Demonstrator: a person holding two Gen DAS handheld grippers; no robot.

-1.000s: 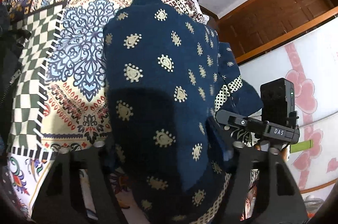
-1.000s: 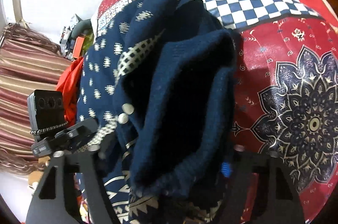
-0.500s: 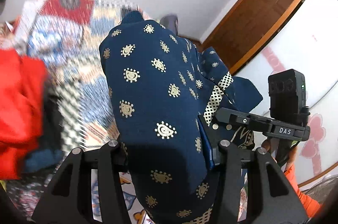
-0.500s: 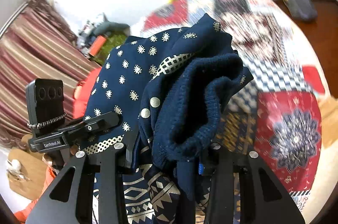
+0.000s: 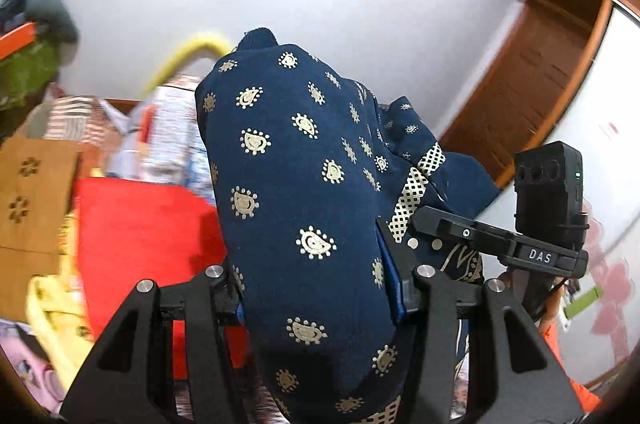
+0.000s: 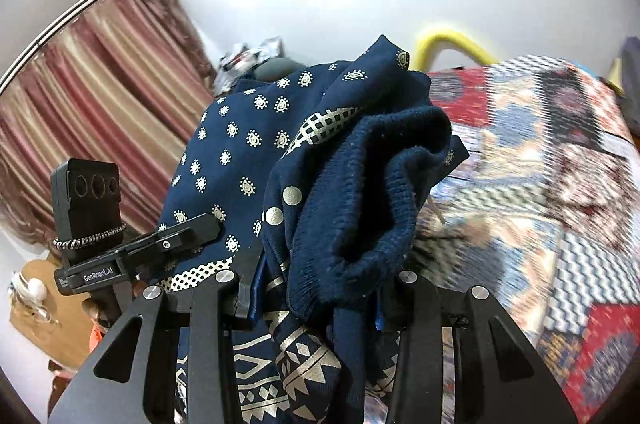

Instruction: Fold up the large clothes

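Navy printed garment [image 5: 304,192], bunched, held aloft above patterned bedspread [image 6: 560,184], pinched by left gripper [image 5: 316,288] and right gripper [image 6: 316,288]; apparently folded, laying down pending.

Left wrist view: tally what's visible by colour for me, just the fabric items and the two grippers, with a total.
Navy printed garment, clamped in both sets of jaws: 1
Red cloth: 1
Yellow cloth: 1
Black grippers, left gripper and right gripper: 2
Total: 5
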